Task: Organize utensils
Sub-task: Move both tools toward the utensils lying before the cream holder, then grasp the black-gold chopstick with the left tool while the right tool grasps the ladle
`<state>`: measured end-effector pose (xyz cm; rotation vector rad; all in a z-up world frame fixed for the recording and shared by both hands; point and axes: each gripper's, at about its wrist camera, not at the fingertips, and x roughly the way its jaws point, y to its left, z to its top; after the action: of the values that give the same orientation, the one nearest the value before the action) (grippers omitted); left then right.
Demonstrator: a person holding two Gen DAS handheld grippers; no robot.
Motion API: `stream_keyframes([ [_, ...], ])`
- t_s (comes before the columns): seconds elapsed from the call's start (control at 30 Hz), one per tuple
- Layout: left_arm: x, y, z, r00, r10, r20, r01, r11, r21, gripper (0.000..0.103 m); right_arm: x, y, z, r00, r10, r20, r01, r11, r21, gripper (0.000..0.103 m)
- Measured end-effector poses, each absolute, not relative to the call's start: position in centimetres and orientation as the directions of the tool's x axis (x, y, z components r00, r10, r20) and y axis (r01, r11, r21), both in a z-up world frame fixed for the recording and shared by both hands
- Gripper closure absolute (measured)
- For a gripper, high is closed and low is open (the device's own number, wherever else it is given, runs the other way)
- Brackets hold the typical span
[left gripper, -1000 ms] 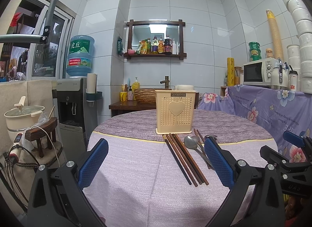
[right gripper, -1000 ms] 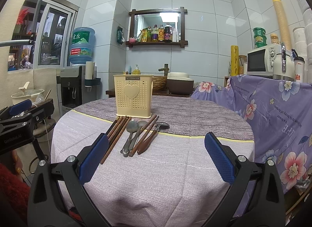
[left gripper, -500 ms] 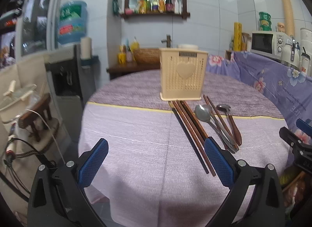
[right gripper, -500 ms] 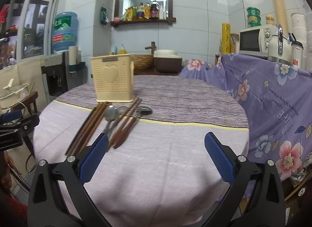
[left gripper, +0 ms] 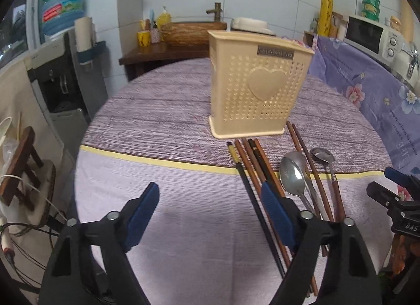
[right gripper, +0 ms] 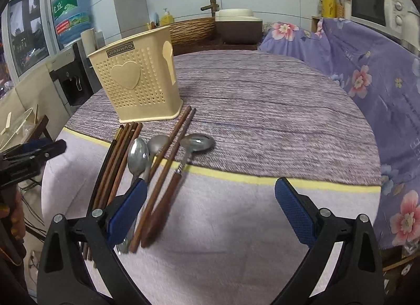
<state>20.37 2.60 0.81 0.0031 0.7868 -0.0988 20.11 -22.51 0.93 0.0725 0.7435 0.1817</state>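
Observation:
A beige perforated utensil holder (left gripper: 258,87) with a heart on it stands upright on the round table; it also shows in the right wrist view (right gripper: 139,84). In front of it lie several brown and black chopsticks (left gripper: 256,171) (right gripper: 115,163), metal spoons (left gripper: 292,179) (right gripper: 137,158) and a wooden-handled spoon (left gripper: 333,181) (right gripper: 181,171). My left gripper (left gripper: 210,210) is open and empty above the cloth, left of the utensils. My right gripper (right gripper: 210,205) is open and empty, its left finger over the utensil handles.
The table carries a lilac and purple striped cloth (right gripper: 262,100) with a yellow stripe. A floral-covered counter (right gripper: 367,69) with a microwave (left gripper: 367,35) stands to the right. A water dispenser (left gripper: 65,69) and a small wooden stool (left gripper: 23,163) stand to the left.
Both grippers have moved forward and tilted down over the table. The holder and utensils now look much nearer. Both grippers stayed open.

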Motion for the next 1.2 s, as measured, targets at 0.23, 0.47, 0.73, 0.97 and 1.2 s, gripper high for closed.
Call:
stream_keyframes([
  [0.23,22.6,1.2,-1.0,0.629,-0.141,-0.764,0.123,0.989,-0.081,0.053,21.0,-21.0,0.8,0.722,0.199,-0.663,-0.161,0.980,0.120,0.009],
  [0.47,24.2,-0.2,-2.1,0.595,-0.103,-0.797,0.115,0.993,-0.042,0.058,21.0,-20.4,0.7,0.728,0.177,-0.663,-0.166,0.983,0.080,0.009],
  [0.73,25.0,-0.7,-2.8,0.566,-0.090,-0.820,0.118,0.993,-0.027,0.061,21.8,-20.7,0.5,0.717,0.156,-0.679,-0.147,0.987,0.071,0.009],
  [0.97,25.8,0.6,-2.9,0.535,-0.108,-0.838,0.122,0.991,-0.050,0.065,22.4,-21.3,0.3,0.702,0.145,-0.697,-0.136,0.988,0.068,0.009],
  [1.2,27.3,0.3,-2.9,0.529,-0.107,-0.842,0.126,0.991,-0.047,0.068,24.7,-20.4,-0.6,0.648,0.152,-0.746,-0.127,0.988,0.092,0.017],
])
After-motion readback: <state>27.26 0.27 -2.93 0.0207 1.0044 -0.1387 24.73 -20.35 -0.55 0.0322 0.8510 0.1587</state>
